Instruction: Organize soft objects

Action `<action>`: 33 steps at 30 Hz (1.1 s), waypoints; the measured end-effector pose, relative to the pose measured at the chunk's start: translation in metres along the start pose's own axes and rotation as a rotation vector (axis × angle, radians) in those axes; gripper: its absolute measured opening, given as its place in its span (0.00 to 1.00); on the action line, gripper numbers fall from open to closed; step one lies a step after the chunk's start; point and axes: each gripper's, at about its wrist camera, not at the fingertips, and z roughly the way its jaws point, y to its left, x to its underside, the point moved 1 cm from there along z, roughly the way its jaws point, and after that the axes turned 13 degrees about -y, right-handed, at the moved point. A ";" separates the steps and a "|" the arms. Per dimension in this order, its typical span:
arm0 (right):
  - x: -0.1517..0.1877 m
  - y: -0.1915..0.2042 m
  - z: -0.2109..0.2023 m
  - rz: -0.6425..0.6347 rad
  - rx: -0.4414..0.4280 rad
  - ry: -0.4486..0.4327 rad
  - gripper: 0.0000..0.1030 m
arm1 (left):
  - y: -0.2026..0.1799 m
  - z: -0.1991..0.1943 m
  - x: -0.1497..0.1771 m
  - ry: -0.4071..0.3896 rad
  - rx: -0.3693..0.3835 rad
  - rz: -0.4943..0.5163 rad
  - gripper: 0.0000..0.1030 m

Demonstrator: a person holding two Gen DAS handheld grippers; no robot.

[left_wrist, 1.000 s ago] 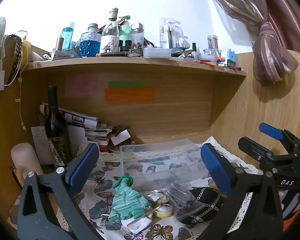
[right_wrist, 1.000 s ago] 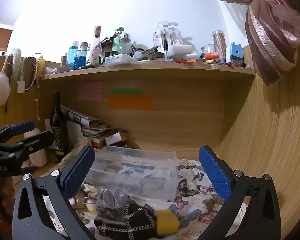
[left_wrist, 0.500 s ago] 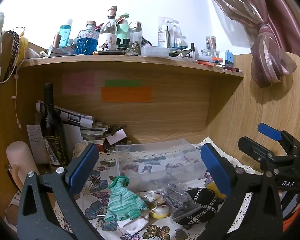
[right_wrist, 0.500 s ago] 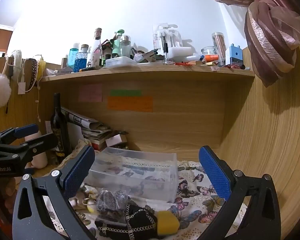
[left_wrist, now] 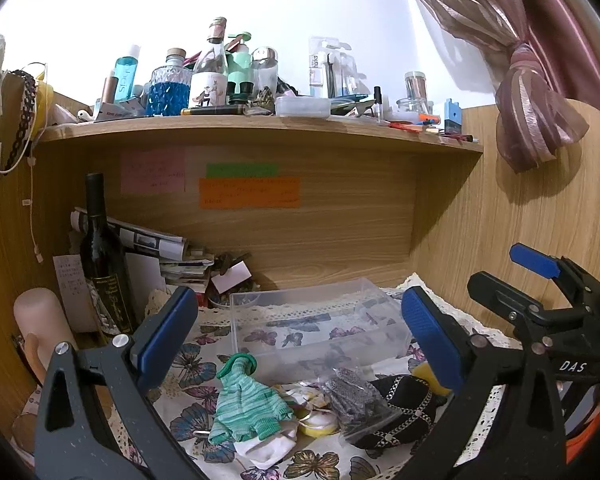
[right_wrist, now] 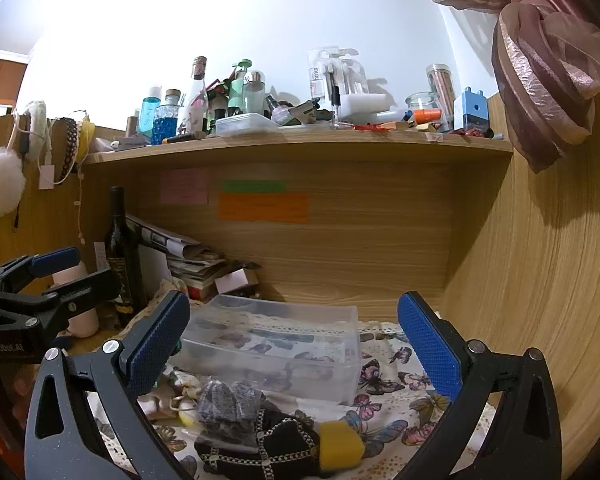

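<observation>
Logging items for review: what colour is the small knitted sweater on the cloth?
Green-and-white striped sweater, clearest in the left wrist view.

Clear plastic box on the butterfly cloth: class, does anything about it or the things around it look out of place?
Yes. The clear box sits empty while the green knit garment, black pouch and yellow sponge lie heaped loosely before it.

Legible markings: "DAS" on the right gripper (left_wrist: 572,366) body — "GenRobot.AI" on the left gripper (right_wrist: 4,347) body; sticky-note writing unreadable.
</observation>
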 end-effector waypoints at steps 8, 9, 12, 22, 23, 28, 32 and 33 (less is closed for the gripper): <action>-0.001 0.002 0.000 -0.002 0.003 -0.002 1.00 | 0.000 -0.001 0.000 -0.007 0.002 -0.003 1.00; -0.001 0.002 0.000 -0.001 0.004 -0.002 1.00 | 0.000 -0.002 0.000 -0.008 0.002 -0.002 1.00; -0.001 0.002 -0.001 0.000 0.003 -0.002 1.00 | 0.000 -0.003 0.000 -0.012 0.003 0.000 1.00; -0.002 0.004 -0.002 0.001 0.001 -0.010 1.00 | 0.000 -0.005 -0.001 -0.020 0.002 0.003 1.00; -0.002 0.005 -0.002 0.000 0.000 -0.011 1.00 | 0.001 -0.005 -0.002 -0.021 0.002 0.003 1.00; -0.002 0.004 -0.002 0.003 0.000 -0.012 1.00 | 0.000 -0.005 -0.002 -0.021 0.003 0.002 1.00; -0.002 0.004 -0.002 0.001 -0.001 -0.012 1.00 | 0.000 -0.005 -0.002 -0.022 0.002 0.003 1.00; -0.002 0.005 -0.002 0.001 -0.001 -0.012 1.00 | 0.000 -0.005 -0.002 -0.022 0.001 0.003 1.00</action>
